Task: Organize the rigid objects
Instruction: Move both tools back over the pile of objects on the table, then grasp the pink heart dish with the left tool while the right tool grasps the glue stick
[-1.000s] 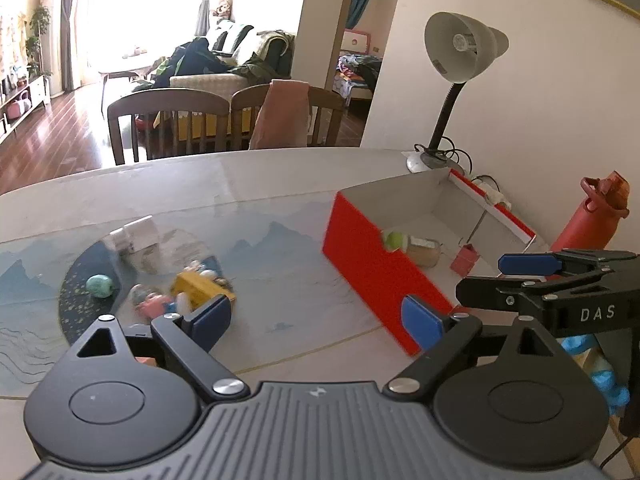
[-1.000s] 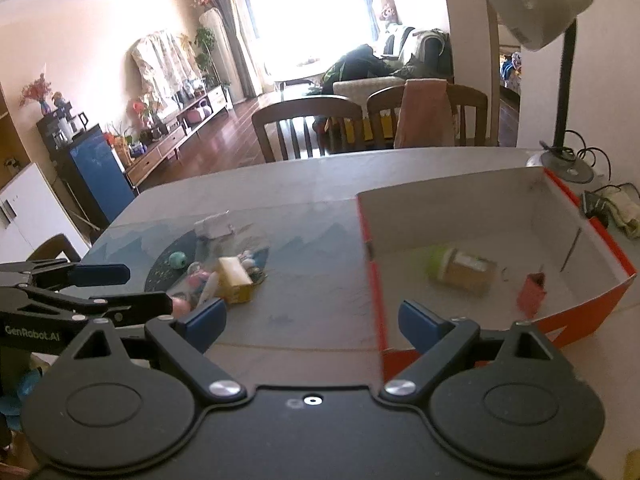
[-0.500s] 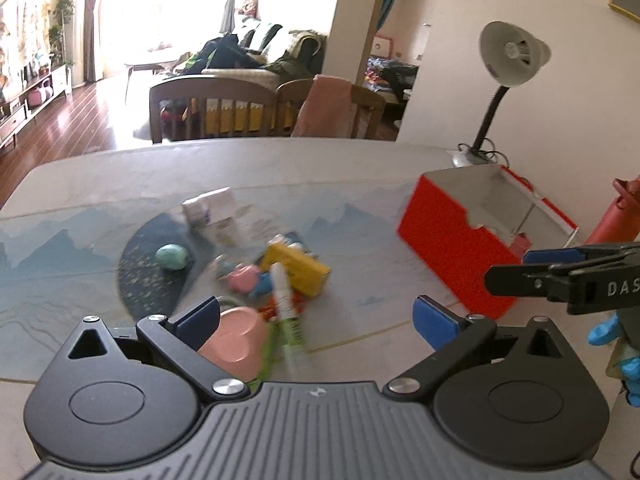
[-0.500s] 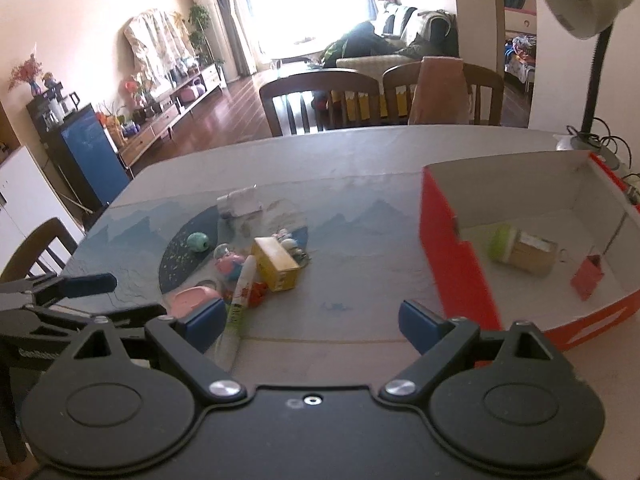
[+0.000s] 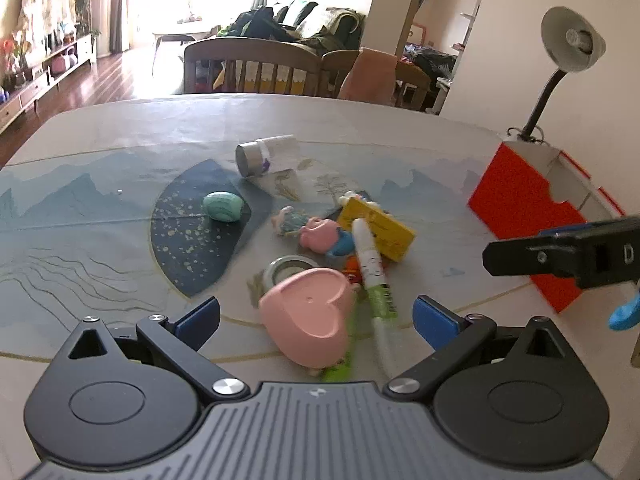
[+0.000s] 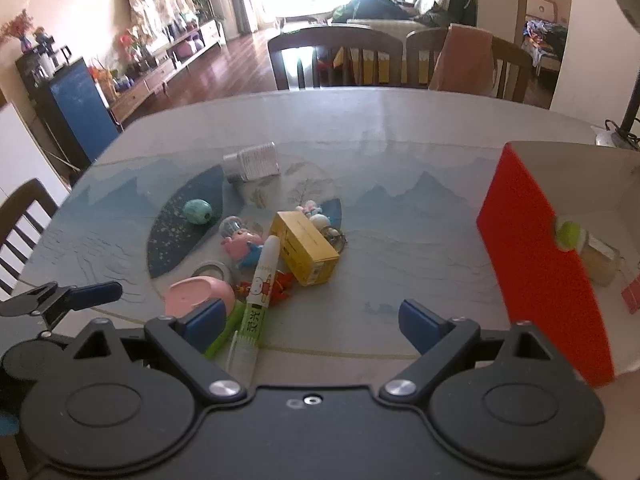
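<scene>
Small rigid objects lay heaped on the counter [image 5: 120, 136], awaiting sorting into the red cardboard box [image 6: 532, 240] to the right. The left gripper [image 5: 316, 316] stood wide open, empty, above the pink heart-shaped plastic container [image 5: 308, 320]; the right gripper [image 6: 310, 316], likewise open, held nothing.

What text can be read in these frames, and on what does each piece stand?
"D": a single white letter on the right tool's arm in the left wrist view, rest cut off.
Green-banded tube: large characters, too blurred to read.
Yellow box: print too small.
Silver-capped bottle: label unreadable.
</scene>
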`<state>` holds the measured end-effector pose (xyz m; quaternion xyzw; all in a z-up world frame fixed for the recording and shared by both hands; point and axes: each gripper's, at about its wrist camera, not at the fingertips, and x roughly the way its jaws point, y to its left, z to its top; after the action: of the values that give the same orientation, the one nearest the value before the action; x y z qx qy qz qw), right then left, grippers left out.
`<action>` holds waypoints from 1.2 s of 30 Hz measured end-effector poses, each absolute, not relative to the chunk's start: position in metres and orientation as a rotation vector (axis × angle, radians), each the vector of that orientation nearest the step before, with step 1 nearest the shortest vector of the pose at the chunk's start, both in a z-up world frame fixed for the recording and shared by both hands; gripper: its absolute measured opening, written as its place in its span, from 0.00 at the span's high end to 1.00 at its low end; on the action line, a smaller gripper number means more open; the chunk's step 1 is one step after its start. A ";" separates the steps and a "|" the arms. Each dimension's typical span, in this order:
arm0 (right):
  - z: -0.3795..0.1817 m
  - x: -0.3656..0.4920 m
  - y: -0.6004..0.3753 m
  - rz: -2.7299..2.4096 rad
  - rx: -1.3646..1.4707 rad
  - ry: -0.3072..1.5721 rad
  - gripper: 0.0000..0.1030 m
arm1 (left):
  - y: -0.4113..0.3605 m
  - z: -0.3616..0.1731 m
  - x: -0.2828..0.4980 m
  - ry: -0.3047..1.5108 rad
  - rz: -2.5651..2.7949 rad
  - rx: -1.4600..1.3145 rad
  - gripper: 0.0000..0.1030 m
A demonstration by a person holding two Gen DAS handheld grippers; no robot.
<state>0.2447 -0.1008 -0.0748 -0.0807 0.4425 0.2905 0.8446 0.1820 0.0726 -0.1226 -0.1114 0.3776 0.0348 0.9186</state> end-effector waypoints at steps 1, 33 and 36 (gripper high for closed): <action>-0.079 0.247 -0.095 0.606 -0.184 0.944 0.10 | 0.074 -0.126 0.184 0.774 0.074 -0.228 0.00; -0.136 0.276 -0.030 0.570 -0.188 1.127 0.66 | 0.082 -0.164 0.210 0.805 0.019 -0.249 0.26; -0.137 0.275 -0.028 0.575 -0.188 1.134 0.72 | 0.082 -0.165 0.210 0.803 0.013 -0.246 0.31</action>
<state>0.2750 -0.0281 -0.1368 -0.0877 0.5286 0.2681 0.8006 0.2096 0.0821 -0.1646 -0.1194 0.3897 0.0065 0.9132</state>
